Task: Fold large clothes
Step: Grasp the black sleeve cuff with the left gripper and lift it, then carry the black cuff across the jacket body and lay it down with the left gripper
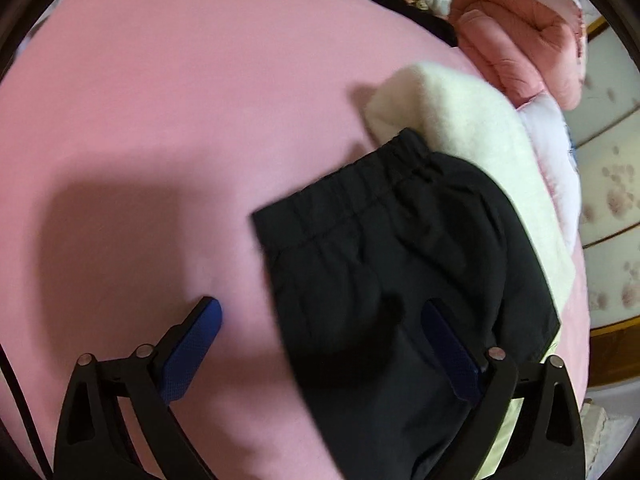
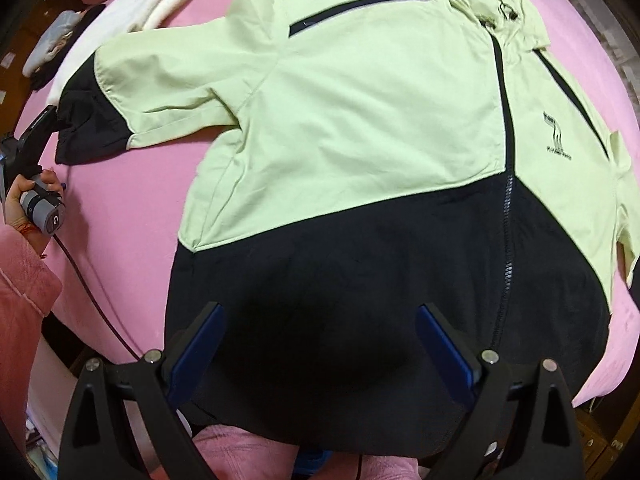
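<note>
A light-green and black hooded jacket (image 2: 360, 120) lies spread flat, front up, on a pink bed sheet (image 2: 132, 208). Its left sleeve reaches out to the left and ends in a black elastic cuff (image 1: 384, 248). My left gripper (image 1: 320, 320) is open above that cuff, one finger over the sheet and one over the black fabric. It also shows in the right wrist view (image 2: 40, 128), held by a hand at the sleeve end. My right gripper (image 2: 320, 320) is open and empty over the jacket's black hem.
A folded cream fleece (image 1: 460, 120) lies under and beyond the cuff. Pink padded clothing (image 1: 520, 48) and other garments are piled at the bed's far side. A floral headboard (image 1: 612, 184) stands to the right. A cable (image 2: 92, 280) trails over the sheet.
</note>
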Demonstrator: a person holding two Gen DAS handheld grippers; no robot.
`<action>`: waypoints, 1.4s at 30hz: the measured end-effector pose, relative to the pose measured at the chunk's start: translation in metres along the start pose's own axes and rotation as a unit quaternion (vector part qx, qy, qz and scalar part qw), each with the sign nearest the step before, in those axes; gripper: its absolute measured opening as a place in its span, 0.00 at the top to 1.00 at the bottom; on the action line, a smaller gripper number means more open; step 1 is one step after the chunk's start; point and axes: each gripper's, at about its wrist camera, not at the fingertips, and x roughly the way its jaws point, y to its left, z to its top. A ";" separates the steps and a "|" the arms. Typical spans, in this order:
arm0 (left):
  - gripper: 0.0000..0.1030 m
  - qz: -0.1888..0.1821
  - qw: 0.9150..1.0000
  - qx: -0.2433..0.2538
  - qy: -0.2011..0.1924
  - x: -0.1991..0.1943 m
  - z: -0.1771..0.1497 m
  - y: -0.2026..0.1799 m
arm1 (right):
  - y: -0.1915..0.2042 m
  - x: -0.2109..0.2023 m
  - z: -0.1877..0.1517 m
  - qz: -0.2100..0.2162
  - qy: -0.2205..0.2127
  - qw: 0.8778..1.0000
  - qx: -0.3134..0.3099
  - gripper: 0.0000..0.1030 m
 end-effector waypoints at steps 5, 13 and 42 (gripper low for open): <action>0.91 -0.049 0.998 -0.028 -0.006 -0.001 -0.011 -0.007 | 0.000 0.012 0.000 0.006 0.004 1.000 0.004 0.07; 0.95 -0.162 0.984 -0.038 -0.058 -0.063 -0.029 -0.053 | -0.014 0.011 -0.007 0.031 -0.012 0.999 0.015 0.07; 0.44 -0.180 0.852 0.429 0.242 -0.064 -0.460 -0.306 | -0.285 -0.013 -0.002 0.097 -0.179 0.948 0.243 0.07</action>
